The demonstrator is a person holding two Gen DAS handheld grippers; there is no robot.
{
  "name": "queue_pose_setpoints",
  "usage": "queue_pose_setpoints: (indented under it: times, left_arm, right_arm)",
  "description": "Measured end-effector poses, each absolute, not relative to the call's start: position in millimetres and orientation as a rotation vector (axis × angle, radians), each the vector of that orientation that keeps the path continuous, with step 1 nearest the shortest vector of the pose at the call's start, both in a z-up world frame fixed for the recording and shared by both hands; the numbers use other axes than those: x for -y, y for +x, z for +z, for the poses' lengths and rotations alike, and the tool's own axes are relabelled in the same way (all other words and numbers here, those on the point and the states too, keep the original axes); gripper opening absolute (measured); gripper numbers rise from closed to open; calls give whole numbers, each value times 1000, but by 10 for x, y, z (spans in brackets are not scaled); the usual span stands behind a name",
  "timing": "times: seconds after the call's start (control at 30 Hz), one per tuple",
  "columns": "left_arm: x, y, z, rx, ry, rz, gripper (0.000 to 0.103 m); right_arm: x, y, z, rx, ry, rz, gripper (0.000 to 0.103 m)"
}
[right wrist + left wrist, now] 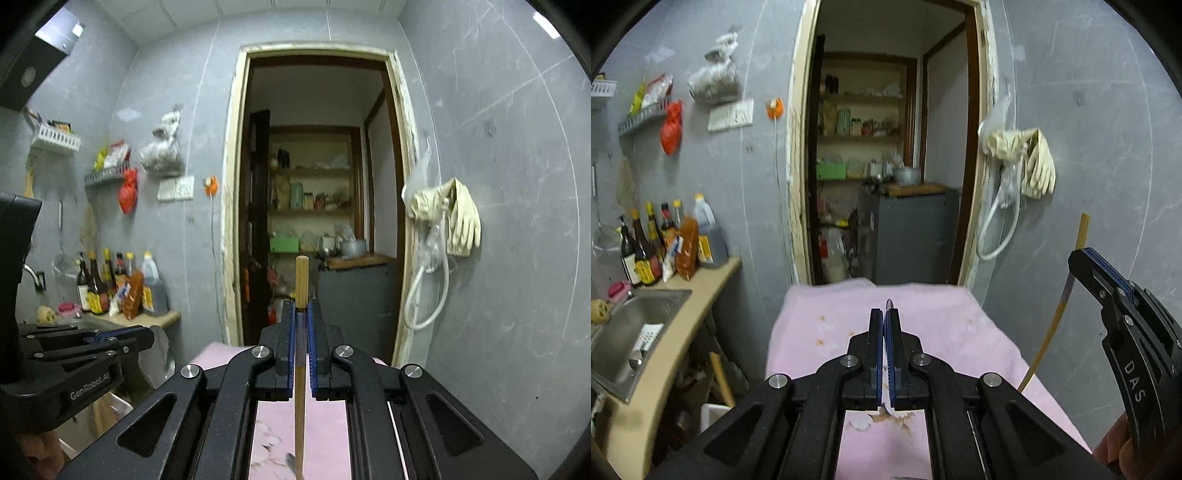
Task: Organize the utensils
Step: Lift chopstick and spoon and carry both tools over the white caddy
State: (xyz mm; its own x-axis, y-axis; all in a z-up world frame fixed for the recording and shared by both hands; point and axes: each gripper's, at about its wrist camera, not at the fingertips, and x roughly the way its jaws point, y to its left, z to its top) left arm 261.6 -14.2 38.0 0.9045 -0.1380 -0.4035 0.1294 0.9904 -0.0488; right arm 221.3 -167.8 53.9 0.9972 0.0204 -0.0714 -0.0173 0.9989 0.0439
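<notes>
Two grippers hang above the pink cloth (820,325) that covers the table, each raised with a utensil, presumably to carry it off for sorting. The right gripper (303,314) is clenched on a wooden chopstick (301,280) that runs between its jaws and juts past them, while the left gripper (884,317) is pinched tight on something thin and dark — only a tip (889,303) shows. At far left the steel sink (624,332) holds a white rack and perhaps a spoon — too blurred to tell.
</notes>
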Motion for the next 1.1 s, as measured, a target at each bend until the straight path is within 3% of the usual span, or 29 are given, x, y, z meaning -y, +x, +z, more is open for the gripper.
queue_pose_setpoints:
  times: [0.5, 1.1]
  left_arm:
    - [-677, 1984, 972, -239, -18, -2, 2]
    - [-916, 1803, 669, -239, 84, 129, 2]
  right_arm:
    - [882, 1868, 1123, 55, 116, 236, 6]
    - [417, 2125, 502, -62, 188, 395, 6]
